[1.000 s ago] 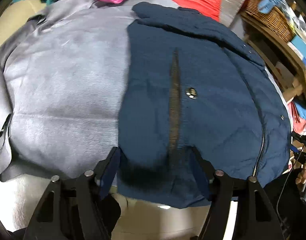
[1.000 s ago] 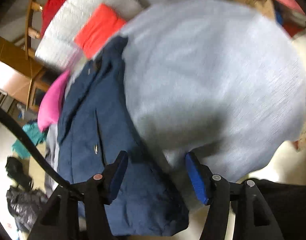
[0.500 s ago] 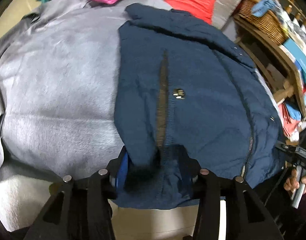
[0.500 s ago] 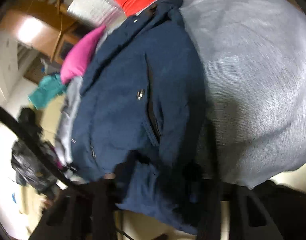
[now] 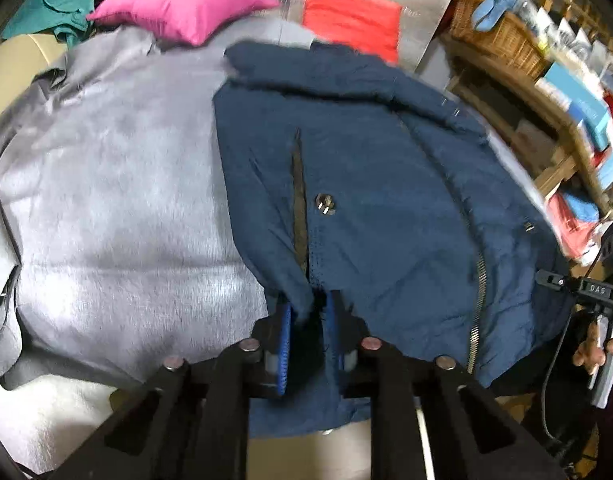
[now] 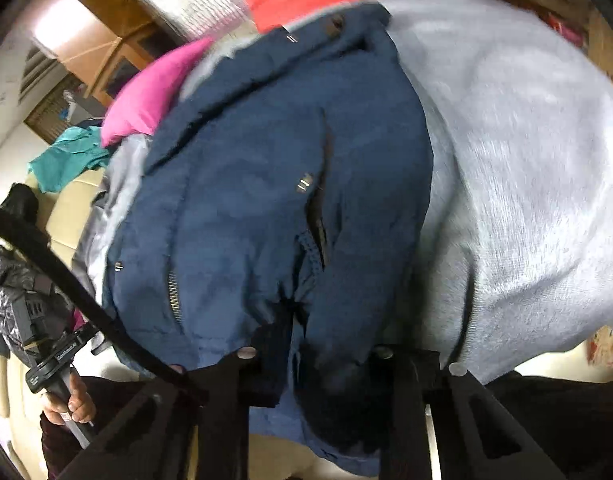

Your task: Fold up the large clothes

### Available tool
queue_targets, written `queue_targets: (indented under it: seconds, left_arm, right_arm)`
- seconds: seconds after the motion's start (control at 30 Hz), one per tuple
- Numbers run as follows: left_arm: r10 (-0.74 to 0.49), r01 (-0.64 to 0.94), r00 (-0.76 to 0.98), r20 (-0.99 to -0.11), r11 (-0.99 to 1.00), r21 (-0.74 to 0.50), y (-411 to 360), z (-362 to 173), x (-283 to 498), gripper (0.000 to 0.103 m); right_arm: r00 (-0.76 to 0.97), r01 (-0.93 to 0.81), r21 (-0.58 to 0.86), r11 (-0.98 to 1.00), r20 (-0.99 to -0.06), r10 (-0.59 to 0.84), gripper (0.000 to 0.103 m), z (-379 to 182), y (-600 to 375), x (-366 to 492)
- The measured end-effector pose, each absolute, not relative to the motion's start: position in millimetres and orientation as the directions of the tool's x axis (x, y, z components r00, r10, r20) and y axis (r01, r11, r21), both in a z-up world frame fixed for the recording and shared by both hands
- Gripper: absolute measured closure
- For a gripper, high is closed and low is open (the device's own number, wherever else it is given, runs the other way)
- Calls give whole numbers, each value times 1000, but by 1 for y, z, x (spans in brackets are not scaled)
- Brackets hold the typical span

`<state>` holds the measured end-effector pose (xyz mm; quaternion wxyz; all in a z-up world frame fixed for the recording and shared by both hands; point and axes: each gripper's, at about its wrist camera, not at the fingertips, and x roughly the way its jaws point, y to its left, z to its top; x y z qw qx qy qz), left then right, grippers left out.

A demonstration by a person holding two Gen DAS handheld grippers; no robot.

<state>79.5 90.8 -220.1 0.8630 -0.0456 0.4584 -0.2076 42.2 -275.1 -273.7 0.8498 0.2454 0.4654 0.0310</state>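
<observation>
A navy blue zip jacket lies on a grey cloth spread over a sofa, with one side folded in to a straight left edge. My left gripper is shut on the jacket's bottom hem beside a dark pocket slit. In the right wrist view the same jacket lies on the grey cloth. My right gripper is closed on a bunch of the jacket's hem; its blue pads are hidden by fabric.
A pink cushion and a red cushion lie at the back. A wicker basket and wooden shelves stand at the right. A teal garment lies at the back left. A hand holds the other gripper's handle.
Both grippers went from open to shut on the jacket's bottom hem. The left moved in over the hem; the right swung from the grey cloth onto the jacket.
</observation>
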Motion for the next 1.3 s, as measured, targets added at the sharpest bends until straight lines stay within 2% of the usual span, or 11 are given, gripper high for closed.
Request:
queue_targets:
  seconds: [0.13, 0.2, 0.3, 0.37, 0.4, 0.47, 0.57, 0.67, 0.77, 1.07, 1.3]
  left_arm:
    - [-474, 324, 498, -726, 878, -352, 101, -211, 77, 82]
    - [-506, 317, 448, -737, 861, -398, 97, -219, 81, 48]
    - [-486, 358, 448, -750, 867, -347, 82, -220, 81, 48]
    - [-489, 386, 466, -738, 862, -327, 80, -216, 78, 63]
    - [-488, 389, 479, -730, 863, -321, 81, -214, 78, 78]
    - [-487, 376, 495, -720, 867, -328, 86, -213, 79, 90]
    - [-494, 351, 487, -721, 866, -356, 87, -220, 83, 91]
    - [-489, 335, 445, -750, 868, -367, 82, -232, 88, 72]
    - [-456, 355, 479, -751, 882, -309, 79, -230, 86, 93]
    - [-553, 370, 589, -589, 833, -412, 111, -176, 58, 98]
    - [-543, 367, 630, -555, 838, -404, 133, -144, 32, 98]
  right_arm:
    - [560, 175, 434, 884, -782, 273, 74, -263, -271, 44]
    - [513, 222, 441, 869, -811, 280, 57, -274, -274, 50]
    - [497, 261, 449, 855, -822, 279, 47, -289, -272, 57]
    - [503, 264, 433, 862, -824, 260, 49, -291, -268, 59]
    - [507, 257, 424, 868, -824, 253, 62, -289, -265, 60]
    - [527, 214, 401, 891, -815, 240, 76, -279, -259, 57]
    - [576, 167, 410, 897, -779, 249, 81, -262, -256, 50]
    - [564, 183, 436, 881, -780, 270, 81, -270, -266, 50]
    - [563, 183, 447, 876, -778, 279, 81, -278, -273, 47]
    - [742, 40, 521, 853, -587, 323, 91, -214, -283, 6]
    - [764, -84, 522, 849, -513, 391, 92, -186, -274, -27]
